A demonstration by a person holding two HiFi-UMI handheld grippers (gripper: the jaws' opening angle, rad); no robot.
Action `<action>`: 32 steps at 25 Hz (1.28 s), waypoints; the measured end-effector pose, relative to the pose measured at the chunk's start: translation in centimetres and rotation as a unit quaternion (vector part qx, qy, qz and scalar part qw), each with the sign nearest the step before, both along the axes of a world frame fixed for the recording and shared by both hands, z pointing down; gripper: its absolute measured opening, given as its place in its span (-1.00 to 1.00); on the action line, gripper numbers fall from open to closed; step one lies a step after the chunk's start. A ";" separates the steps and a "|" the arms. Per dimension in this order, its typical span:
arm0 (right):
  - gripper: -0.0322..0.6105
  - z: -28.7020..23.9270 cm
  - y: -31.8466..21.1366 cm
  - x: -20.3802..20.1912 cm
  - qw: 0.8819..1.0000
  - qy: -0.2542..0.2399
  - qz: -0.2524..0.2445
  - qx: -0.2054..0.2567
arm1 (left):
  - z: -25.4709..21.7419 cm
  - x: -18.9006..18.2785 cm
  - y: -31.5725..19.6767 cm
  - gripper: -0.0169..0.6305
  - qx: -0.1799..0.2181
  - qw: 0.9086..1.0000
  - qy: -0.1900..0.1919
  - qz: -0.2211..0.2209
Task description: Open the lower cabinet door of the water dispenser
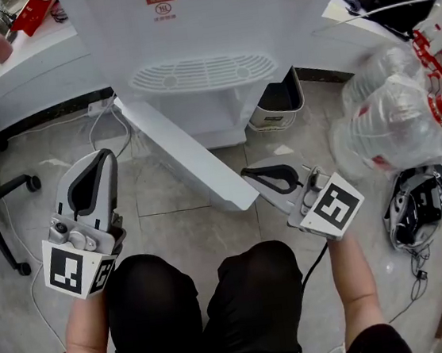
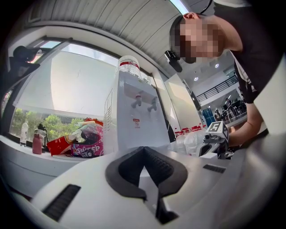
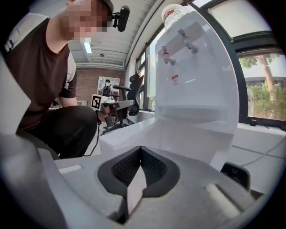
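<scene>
Smooth, flat white lower cabinet door (image 1: 190, 155), swung out from the boxy water dispenser (image 1: 195, 31).
Between left gripper (image 1: 97, 159) and right gripper (image 1: 248, 174), both closed, ribbed black pads (image 3: 123, 169) pressed together on nothing; right just beside the door's free edge.

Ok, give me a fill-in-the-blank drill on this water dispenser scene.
1. The water dispenser has its lower cabinet door swung ____.
2. The right gripper has its fingers ____.
3. On top of the dispenser sits a water ____.
Missing words: open; shut; bottle.
</scene>
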State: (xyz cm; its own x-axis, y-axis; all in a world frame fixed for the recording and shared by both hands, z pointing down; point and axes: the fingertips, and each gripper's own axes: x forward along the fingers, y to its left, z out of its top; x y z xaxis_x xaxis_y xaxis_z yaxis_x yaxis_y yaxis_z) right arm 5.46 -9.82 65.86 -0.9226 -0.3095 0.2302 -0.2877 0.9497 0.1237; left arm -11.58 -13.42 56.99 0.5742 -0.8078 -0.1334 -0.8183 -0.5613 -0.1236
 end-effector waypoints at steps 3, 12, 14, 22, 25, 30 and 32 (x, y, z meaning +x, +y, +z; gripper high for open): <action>-0.89 -0.4 0.7 -1.2 1.000 -0.011 -0.023 -0.008 | -0.1 -0.4 0.1 -0.92 0.002 1.000 -0.001 -0.004; -0.89 1.3 3.4 -4.2 0.989 0.085 -0.117 -0.032 | -0.1 -1.0 0.5 -0.92 0.003 1.000 -0.003 -0.008; -0.89 1.7 4.2 -5.0 0.984 0.106 -0.135 -0.041 | -0.1 -1.4 0.6 -0.92 0.003 1.000 -0.004 -0.011; -0.89 1.4 5.9 -8.4 0.976 0.100 -0.188 -0.042 | -0.2 -2.9 1.0 -0.92 0.003 1.000 -0.002 -0.023; -0.89 1.3 6.3 -9.6 0.974 0.101 -0.201 -0.037 | -0.3 -3.2 1.1 -0.92 0.004 1.000 0.000 -0.023; -0.89 1.1 6.7 -11.1 0.970 0.100 -0.221 -0.032 | -0.2 -3.8 1.1 -0.92 0.001 1.000 0.004 -0.025; -0.89 1.1 6.8 -11.5 0.968 0.102 -0.228 -0.028 | -0.3 -3.9 1.2 -0.92 0.001 1.000 0.005 -0.027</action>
